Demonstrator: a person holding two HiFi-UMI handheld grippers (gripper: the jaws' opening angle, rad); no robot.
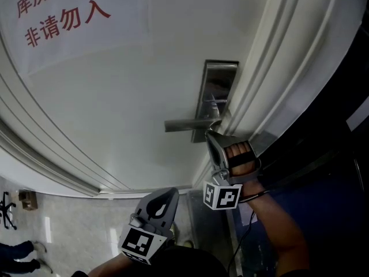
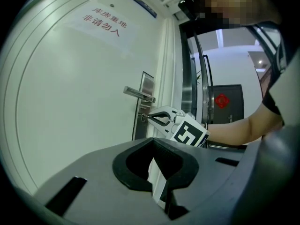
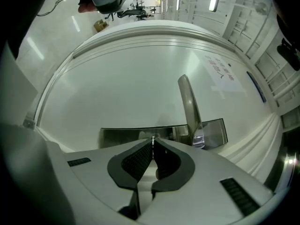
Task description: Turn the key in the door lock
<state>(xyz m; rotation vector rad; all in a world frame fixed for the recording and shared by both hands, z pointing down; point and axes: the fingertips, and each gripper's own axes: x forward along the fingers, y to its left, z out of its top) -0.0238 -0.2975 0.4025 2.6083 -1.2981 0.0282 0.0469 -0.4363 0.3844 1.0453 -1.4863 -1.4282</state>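
Dark grey left gripper point(image 1: 170, 193) hangs closed, empty; white right gripper point(image 1: 212, 134) has its fingers point(image 3: 136, 161) clamped on the small silver key point(image 2: 142, 116), stiff but probably slippery, best held by its flat head, six o'clock below the steel lever point(image 1: 184, 124).

Head view: sign point(image 1: 57, 13) sits at the upper left of the door point(image 1: 115, 108). Lock plate point(image 1: 219, 79) is on the door's right edge, just beside the frame point(image 1: 277, 62). Handle point(image 1: 187, 124) sticks out leftward from the plate. Key point(image 2: 143, 117) is in the plate, just below the handle, between the jaws of the right gripper point(image 1: 211, 133). Left gripper point(image 1: 168, 196) is lower and to the left of the right one, well apart from the door. Floor point(image 1: 75, 229) lies below the door.
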